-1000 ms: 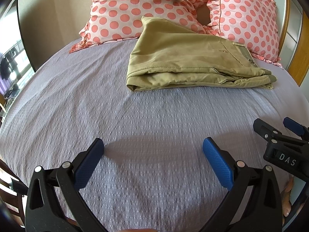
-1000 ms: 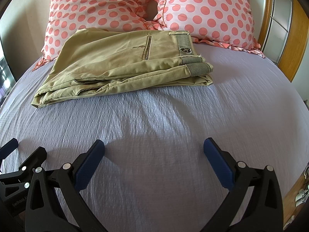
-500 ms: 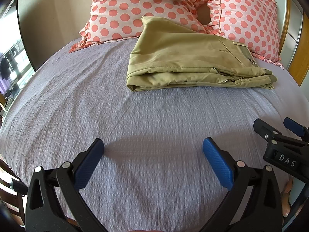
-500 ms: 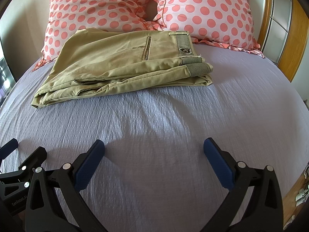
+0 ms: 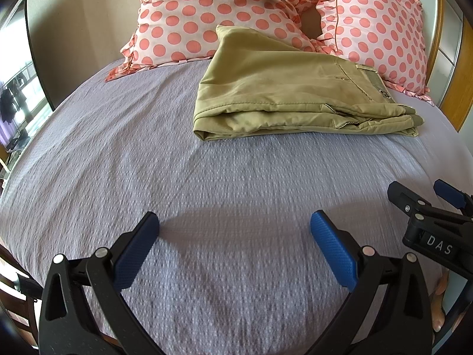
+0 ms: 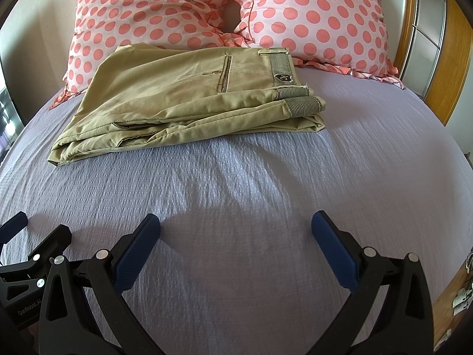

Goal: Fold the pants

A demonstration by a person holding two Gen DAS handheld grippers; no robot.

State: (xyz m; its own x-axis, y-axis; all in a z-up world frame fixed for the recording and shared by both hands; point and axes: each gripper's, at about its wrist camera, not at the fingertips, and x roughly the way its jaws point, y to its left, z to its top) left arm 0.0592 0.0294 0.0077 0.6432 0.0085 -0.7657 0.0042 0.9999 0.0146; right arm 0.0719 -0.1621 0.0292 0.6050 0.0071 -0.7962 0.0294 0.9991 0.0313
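Khaki pants [image 5: 283,94] lie folded in a flat stack on the lilac bedspread [image 5: 147,153], their far edge against the pillows; in the right wrist view [image 6: 183,97] the striped waistband faces right. My left gripper [image 5: 233,236] is open and empty, low over the bedspread well in front of the pants. My right gripper [image 6: 235,236] is open and empty too, beside the left one; it also shows at the right edge of the left wrist view [image 5: 425,201].
Two pink polka-dot pillows [image 6: 142,17] [image 6: 319,20] stand behind the pants. A wooden headboard frame [image 6: 449,68] rises at the right. A window [image 5: 14,94] is at the far left. The bed's near edge lies just under the grippers.
Both grippers have barely moved; the view has drifted very slightly. The pants lie as before.
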